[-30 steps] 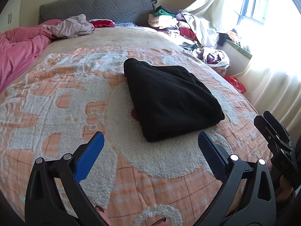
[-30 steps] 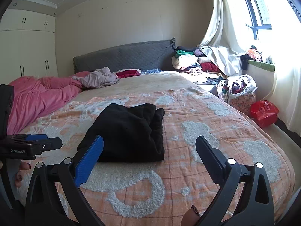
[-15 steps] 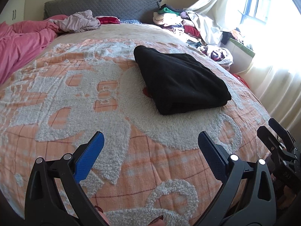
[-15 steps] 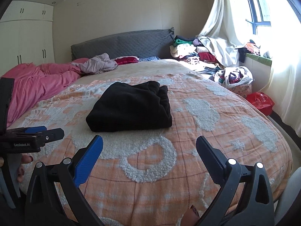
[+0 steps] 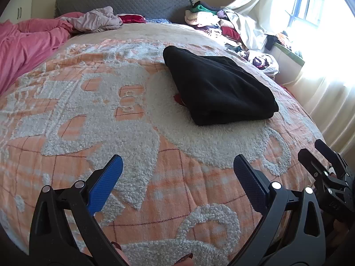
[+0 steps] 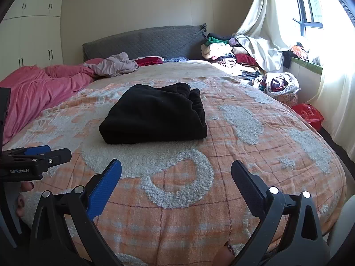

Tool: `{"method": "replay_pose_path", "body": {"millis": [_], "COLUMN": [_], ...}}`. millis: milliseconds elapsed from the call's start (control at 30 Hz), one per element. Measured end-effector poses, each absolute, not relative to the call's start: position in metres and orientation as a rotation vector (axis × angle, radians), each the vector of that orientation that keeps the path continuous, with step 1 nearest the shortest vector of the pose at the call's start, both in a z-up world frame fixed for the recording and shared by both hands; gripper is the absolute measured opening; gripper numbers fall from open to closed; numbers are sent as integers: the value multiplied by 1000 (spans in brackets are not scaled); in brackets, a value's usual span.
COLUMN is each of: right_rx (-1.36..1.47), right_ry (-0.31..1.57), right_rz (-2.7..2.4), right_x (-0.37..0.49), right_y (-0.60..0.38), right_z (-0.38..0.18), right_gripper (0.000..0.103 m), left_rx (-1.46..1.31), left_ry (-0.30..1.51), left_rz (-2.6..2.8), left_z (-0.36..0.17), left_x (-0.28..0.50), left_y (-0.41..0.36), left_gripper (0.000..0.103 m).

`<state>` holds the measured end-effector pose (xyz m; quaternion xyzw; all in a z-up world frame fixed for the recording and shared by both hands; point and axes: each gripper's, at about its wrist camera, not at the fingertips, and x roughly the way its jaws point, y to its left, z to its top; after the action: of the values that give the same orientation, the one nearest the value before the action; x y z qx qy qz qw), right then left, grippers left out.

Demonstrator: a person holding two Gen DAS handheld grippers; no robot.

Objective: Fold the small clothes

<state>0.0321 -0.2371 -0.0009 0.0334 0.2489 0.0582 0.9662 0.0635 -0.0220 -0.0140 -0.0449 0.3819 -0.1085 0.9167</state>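
Black garment (image 5: 219, 88) lies folded in a neat rectangle on the orange-and-white blanket (image 5: 137, 146) in the middle of the bed, well ahead of both tools, nothing touching it. Left gripper (image 5: 177, 170) has its jaws spread wide and empty over the near blanket; right gripper (image 6: 176, 173) is likewise spread wide, empty, beside it at the bed's foot. Pink duvet (image 6: 40, 88) is bunched along the left side, clothes pile (image 6: 224, 53) sits by the grey headboard (image 6: 146, 42) near the curtain (image 6: 268, 35).
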Motion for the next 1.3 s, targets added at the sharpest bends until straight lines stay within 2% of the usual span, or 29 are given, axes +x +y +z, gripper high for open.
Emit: {"method": "replay_pose_path", "body": {"millis": [1300], "right_rx": [96], "right_ry": [508], "right_rz": [108], "right_x": [34], "right_y": [-244], "right_z": [-3], "right_gripper": [99], "left_rx": [-64], "left_ry": [798], "left_rz": [-205], "left_z": [-13], "left_x": [59], "left_y": [-25], "left_gripper": [94]}}
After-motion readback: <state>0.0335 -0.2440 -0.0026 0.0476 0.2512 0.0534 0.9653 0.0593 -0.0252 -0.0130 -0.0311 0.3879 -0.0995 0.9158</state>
